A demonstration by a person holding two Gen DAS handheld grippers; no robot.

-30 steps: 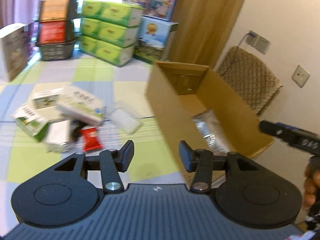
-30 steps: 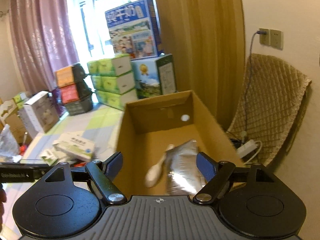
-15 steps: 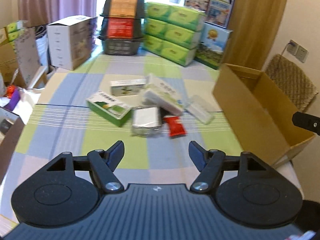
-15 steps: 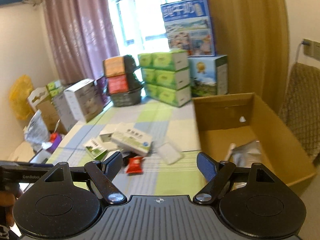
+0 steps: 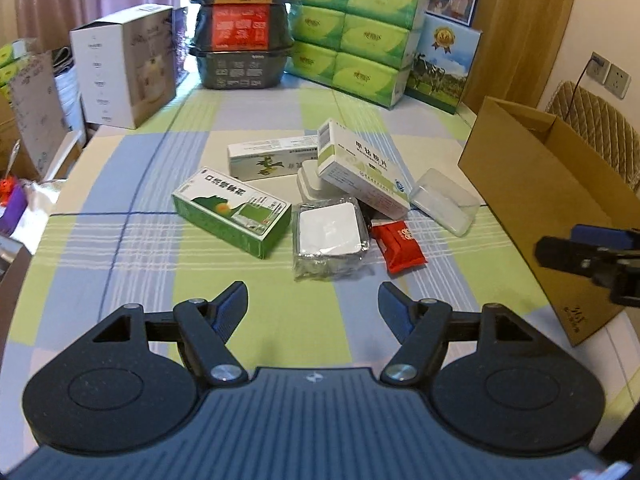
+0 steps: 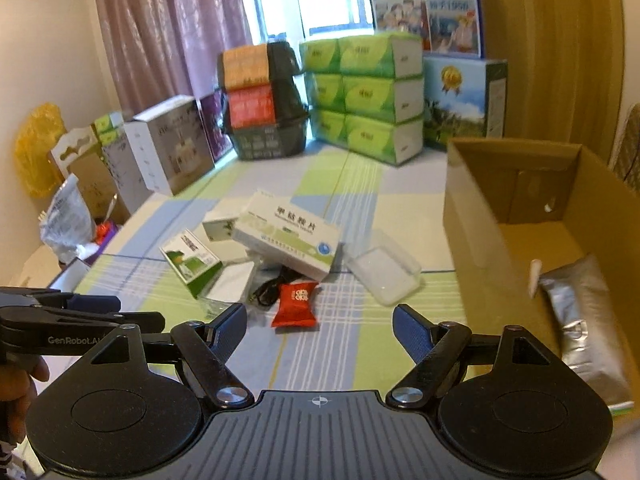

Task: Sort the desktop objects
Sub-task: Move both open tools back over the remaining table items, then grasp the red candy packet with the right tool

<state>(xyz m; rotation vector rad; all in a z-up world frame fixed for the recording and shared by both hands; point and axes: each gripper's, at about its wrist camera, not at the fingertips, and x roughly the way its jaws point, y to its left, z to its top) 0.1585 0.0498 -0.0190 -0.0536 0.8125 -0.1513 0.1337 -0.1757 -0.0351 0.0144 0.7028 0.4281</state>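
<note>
cardboard box [image 6: 516, 276] stands at the right edge of the checked tablecloth [image 5: 132, 248]; it already holds 1 silver pouch [image 6: 586, 320] and a pale spoon-like item [image 6: 534, 276]. unsorted pile, centre of the cloth: green carton [image 5: 232, 214], foil-wrapped tray [image 5: 330, 236], red sachet [image 5: 398, 242], white medicine box [image 5: 362, 168], clear plastic case [image 5: 444, 202]. left gripper [image 5: 312, 306] hovers with jaws spread wide and empty, the foil-wrapped tray straight ahead, its long axis roughly in line with the fingers. right gripper [image 6: 320, 328], likewise spread and empty, faces the red sachet, which lies just ahead and slightly left, long axis running away from it. judgement: each arm is nearer its own target; box lies to the right.
</note>
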